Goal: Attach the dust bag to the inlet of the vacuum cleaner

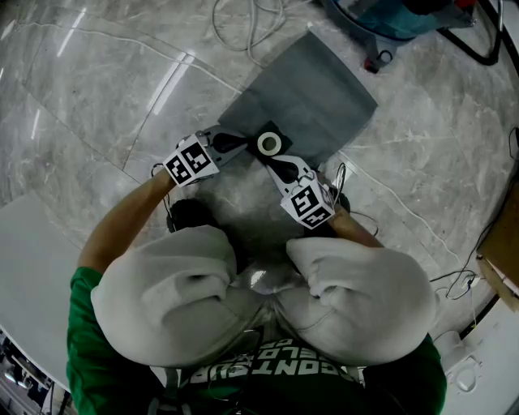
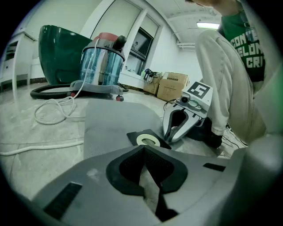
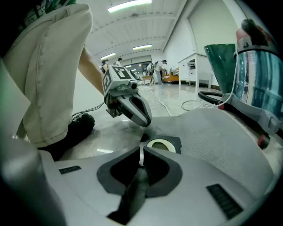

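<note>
Head view showed your left tool (image 1: 241, 146) and right tool (image 1: 275, 161) both pressed shut on nothing visible, their tips flanking the collar ring (image 1: 269, 143) of the dust bag (image 1: 316, 85). The bag lay on the floor (image 1: 97, 89), stretching away toward the vacuum cleaner (image 1: 389, 18) ahead-right.

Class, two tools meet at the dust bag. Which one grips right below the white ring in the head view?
The right tool, clamped on the dust bag just under the ring; the left tool sits at the edge off to the ring's left.
</note>
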A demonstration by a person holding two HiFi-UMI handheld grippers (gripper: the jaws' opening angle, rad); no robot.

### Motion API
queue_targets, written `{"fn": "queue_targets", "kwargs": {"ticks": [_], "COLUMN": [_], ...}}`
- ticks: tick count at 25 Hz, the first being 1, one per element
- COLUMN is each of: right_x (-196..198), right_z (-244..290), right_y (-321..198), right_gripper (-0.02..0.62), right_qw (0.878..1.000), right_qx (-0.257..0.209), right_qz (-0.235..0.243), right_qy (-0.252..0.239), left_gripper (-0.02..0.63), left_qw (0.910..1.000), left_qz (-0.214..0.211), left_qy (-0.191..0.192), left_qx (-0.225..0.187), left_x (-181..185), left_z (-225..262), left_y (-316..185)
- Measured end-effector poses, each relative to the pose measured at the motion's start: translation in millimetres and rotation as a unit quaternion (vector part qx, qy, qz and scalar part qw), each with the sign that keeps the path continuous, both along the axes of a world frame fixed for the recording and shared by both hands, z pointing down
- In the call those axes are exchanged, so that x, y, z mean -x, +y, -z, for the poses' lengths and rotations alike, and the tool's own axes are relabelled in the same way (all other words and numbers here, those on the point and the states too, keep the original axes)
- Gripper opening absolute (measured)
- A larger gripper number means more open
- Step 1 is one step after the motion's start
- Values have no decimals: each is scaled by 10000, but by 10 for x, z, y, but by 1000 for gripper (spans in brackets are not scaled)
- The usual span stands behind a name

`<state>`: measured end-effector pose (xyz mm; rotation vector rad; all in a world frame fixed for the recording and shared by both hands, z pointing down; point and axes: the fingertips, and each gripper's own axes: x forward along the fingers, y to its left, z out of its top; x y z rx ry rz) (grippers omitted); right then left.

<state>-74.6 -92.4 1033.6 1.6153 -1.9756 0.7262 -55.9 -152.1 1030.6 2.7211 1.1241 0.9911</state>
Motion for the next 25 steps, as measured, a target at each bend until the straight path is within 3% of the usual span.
{"fn": "queue_targets", "kwargs": {"ticks": [3,6,11,14,19,25], "right_x": [44,119,78,58,-113,-529], "right_z": [-20,-79,-195,-153,88,483], "right_y": [11,21,25,20,-17,-60], "right_gripper": [15,92,94,94,94,94], "right_qw": [9999,9992,9956,9949,9940,9906], "right_qx": [45,161,384,318,-40,-442], "right_qz": [127,347,346,262,-23,-739], "right_qy": [30,127,777,923,1095,1059], "left_gripper": [5,5,5,5,5,5], "left_qw": [9999,9997,9995,9995,9994,9980], "left_qz": [-71,-159,-247,-268,-247,-58], "left_qy": [-45,-93,-122,-85,140,627], "left_qx": [-72,-127,-165,-174,-181,-82], "left_x": [23,40,43,39,-82,-432], "left_z": [-52,-98,-122,-103,36,348], "left_y": [1,18,44,50,22,-33]}}
